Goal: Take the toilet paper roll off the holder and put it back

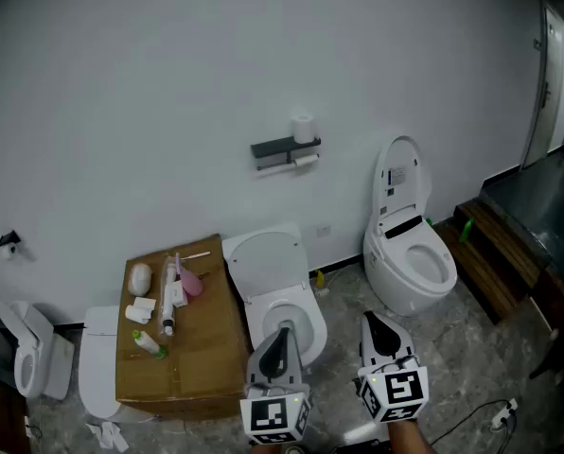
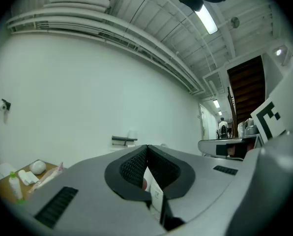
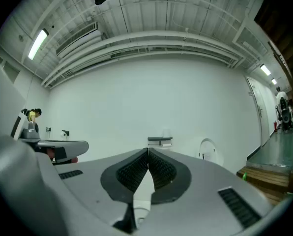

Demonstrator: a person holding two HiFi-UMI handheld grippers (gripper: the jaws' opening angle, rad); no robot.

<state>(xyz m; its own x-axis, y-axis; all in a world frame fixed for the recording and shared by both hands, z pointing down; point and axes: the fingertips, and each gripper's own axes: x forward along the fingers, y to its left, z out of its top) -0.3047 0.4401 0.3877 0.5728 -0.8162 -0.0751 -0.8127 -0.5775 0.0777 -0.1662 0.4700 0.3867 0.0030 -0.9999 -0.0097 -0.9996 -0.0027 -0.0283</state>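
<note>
A white toilet paper roll (image 1: 304, 127) stands upright on top of the dark grey wall holder (image 1: 286, 149). A second roll (image 1: 306, 160) hangs on its bar underneath. Both grippers are low in the head view, well short of the wall and pointing level at it. My left gripper (image 1: 280, 334) is shut and empty over a toilet bowl. My right gripper (image 1: 377, 327) is beside it, also shut and empty. In the left gripper view the holder (image 2: 123, 140) shows far off above the closed left gripper (image 2: 147, 145). In the right gripper view the holder (image 3: 160, 139) sits just above the closed right gripper (image 3: 148, 150).
A white toilet (image 1: 274, 291) with its lid up stands right below the holder, and a second toilet (image 1: 410, 249) is to its right. A cardboard box (image 1: 183, 348) at left carries bottles and small items. A dark wooden platform (image 1: 514, 244) fills the right side. A small toilet (image 1: 26, 348) is at far left.
</note>
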